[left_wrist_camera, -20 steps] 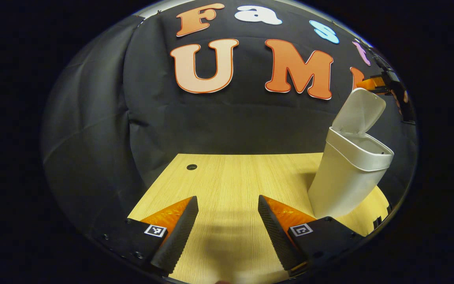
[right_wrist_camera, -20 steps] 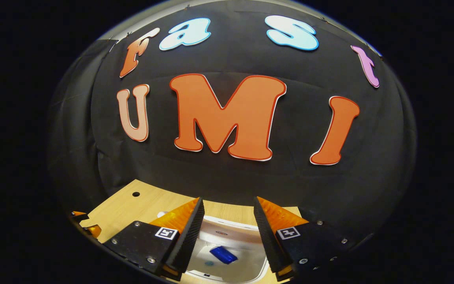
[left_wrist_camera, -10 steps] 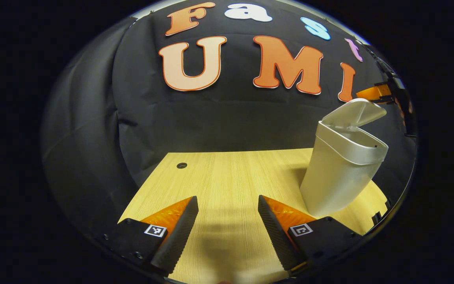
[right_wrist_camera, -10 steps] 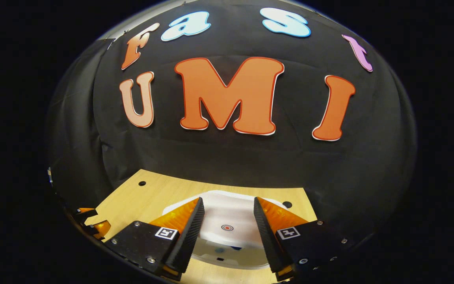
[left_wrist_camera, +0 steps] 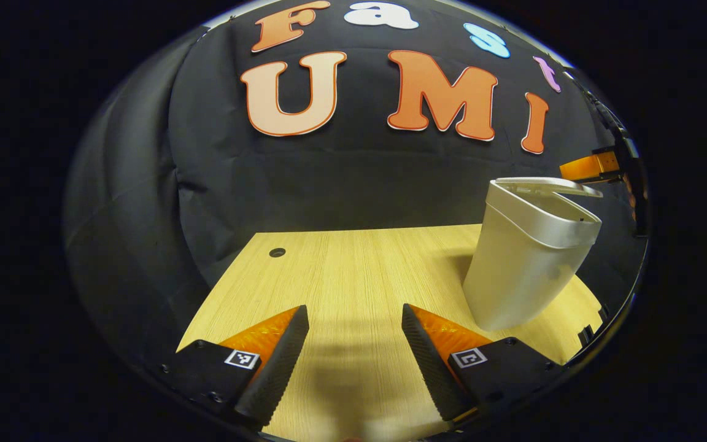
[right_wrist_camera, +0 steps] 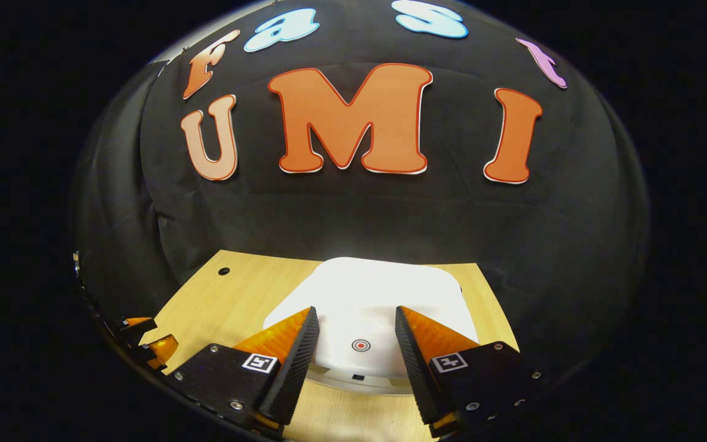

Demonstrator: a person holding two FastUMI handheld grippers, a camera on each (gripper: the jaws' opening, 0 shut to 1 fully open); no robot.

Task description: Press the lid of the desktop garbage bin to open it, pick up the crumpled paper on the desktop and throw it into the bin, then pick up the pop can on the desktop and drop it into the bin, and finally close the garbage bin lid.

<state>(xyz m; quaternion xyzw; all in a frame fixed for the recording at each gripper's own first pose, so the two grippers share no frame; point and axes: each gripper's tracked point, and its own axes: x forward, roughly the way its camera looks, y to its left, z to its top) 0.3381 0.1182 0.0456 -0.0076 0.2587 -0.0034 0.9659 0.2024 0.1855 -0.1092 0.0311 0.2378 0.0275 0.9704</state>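
The white desktop bin (left_wrist_camera: 525, 264) stands on the right of the wooden table (left_wrist_camera: 341, 270) in the left gripper view. Its lid (left_wrist_camera: 544, 184) lies almost flat on the rim, with a thin gap at the front. My right gripper (right_wrist_camera: 355, 310) is open just over the lid (right_wrist_camera: 378, 288), its fingers on either side of a red ring mark (right_wrist_camera: 361, 345); whether they touch the lid I cannot tell. That gripper's body (left_wrist_camera: 599, 167) shows beside the lid at the far right. My left gripper (left_wrist_camera: 354, 310) is open and holds nothing, low over the table left of the bin.
A cable hole (left_wrist_camera: 277, 252) sits near the table's far left corner. The black cloth wall rises right behind the table. In the right gripper view the left gripper (right_wrist_camera: 148, 347) sits at the far left edge, and the table's front edge runs beneath the bin.
The bin's lid has swung down from upright to nearly flat, covering a blue object seen inside. My right gripper followed it down. The left gripper has drawn back slightly.
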